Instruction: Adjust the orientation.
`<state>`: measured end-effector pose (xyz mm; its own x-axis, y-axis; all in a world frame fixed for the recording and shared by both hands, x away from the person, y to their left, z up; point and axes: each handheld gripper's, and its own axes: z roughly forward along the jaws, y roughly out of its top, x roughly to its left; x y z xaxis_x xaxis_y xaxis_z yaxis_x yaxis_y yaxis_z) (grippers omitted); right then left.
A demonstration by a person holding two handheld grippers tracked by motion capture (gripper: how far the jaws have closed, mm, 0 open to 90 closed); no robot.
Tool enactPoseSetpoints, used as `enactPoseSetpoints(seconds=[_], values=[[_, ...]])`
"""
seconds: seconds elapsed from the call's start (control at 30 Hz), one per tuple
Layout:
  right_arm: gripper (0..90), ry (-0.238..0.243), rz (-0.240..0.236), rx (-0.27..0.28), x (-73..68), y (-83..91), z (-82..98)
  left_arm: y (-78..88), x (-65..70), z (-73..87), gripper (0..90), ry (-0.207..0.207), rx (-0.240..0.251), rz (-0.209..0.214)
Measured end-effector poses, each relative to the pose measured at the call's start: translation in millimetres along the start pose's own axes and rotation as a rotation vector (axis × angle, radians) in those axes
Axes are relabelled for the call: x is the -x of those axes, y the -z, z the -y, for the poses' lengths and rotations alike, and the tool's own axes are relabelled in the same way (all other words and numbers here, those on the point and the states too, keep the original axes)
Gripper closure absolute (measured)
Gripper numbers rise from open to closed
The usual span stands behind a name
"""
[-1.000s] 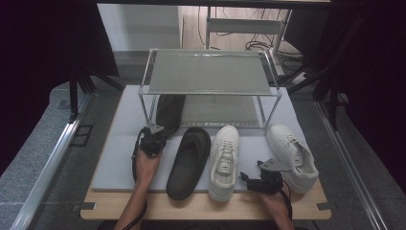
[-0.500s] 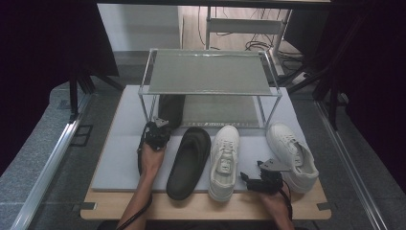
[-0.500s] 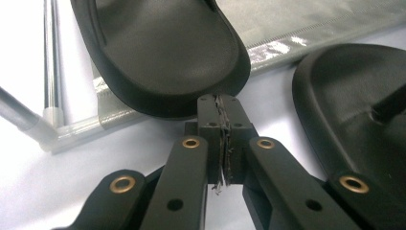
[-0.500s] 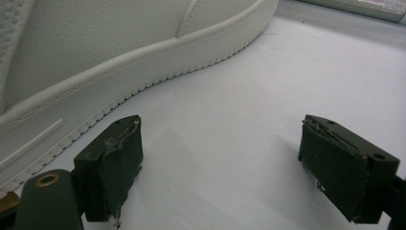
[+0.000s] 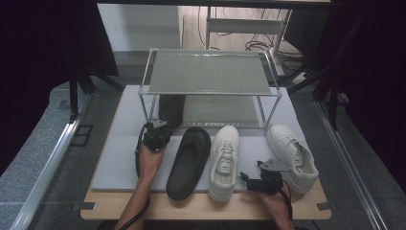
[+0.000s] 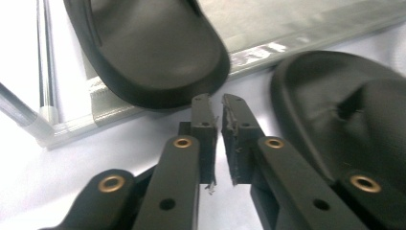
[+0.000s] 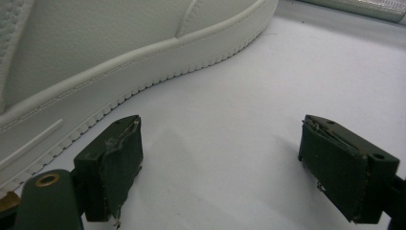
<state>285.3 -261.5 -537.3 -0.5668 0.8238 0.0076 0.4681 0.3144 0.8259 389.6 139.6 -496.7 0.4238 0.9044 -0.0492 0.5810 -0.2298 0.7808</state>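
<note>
The left gripper (image 5: 154, 135) sits at the rack's (image 5: 209, 72) 7 o'clock corner, its jaws just parting to a slit, nothing between them, behind the slipper (image 6: 153, 50) on the lower shelf. The right gripper (image 5: 261, 181) gapes empty at 5 o'clock of a white sneaker (image 5: 225, 160).

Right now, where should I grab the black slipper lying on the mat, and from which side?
Probably the wide strap over the front of the slipper, coming from the heel end nearest you. The strap arches above the footbed and opens toward the heel, so one jaw could slip under it; the sole lies flat on the mat.
</note>
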Motion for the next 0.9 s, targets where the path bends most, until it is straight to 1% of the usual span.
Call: enactPoseSetpoints(seconds=[0.13,0.17,0.23,0.3,0.33,0.4,0.47,0.63,0.7,0.77,0.9], values=[[15.1,0.0,0.0,0.0,0.0,0.0,0.0,13.0,1.8,1.4,76.2,-0.01,-0.001,0.025],[15.1,0.0,0.0,0.0,0.0,0.0,0.0,16.5,2.2,2.1,76.2,-0.012,0.0,0.031],[15.0,0.0,0.0,0.0,0.0,0.0,0.0,24.3,3.7,3.2,74.4,-0.025,-0.001,0.04],[15.1,0.0,0.0,0.0,0.0,0.0,0.0,32.2,5.3,4.4,70.5,-0.027,0.001,0.051],[15.1,0.0,0.0,0.0,0.0,0.0,0.0,36.4,6.1,5.0,70.5,-0.028,0.003,0.061],[15.0,0.0,0.001,0.0,0.0,0.0,0.0,44.5,8.2,5.9,66.7,-0.032,0.002,0.078],[15.1,0.0,0.0,0.0,-0.1,0.0,0.0,53.2,10.7,6.0,62.6,-0.043,0.001,0.083],[15.1,0.0,0.001,0.0,-0.1,0.0,0.0,72.2,19.1,6.6,57.9,-0.046,0.02,0.119],[15.0,0.0,0.001,0.0,-0.1,0.0,0.0,75.3,24.2,8.9,55.1,-0.048,0.019,0.143],[15.0,0.001,0.001,0.0,-0.1,0.0,0.0,76.4,29.5,12.1,52.9,-0.058,0.017,0.15],[15.0,0.0,0.001,0.0,-0.1,0.0,0.0,73.7,39.2,17.5,51.7,-0.076,0.009,0.164]])
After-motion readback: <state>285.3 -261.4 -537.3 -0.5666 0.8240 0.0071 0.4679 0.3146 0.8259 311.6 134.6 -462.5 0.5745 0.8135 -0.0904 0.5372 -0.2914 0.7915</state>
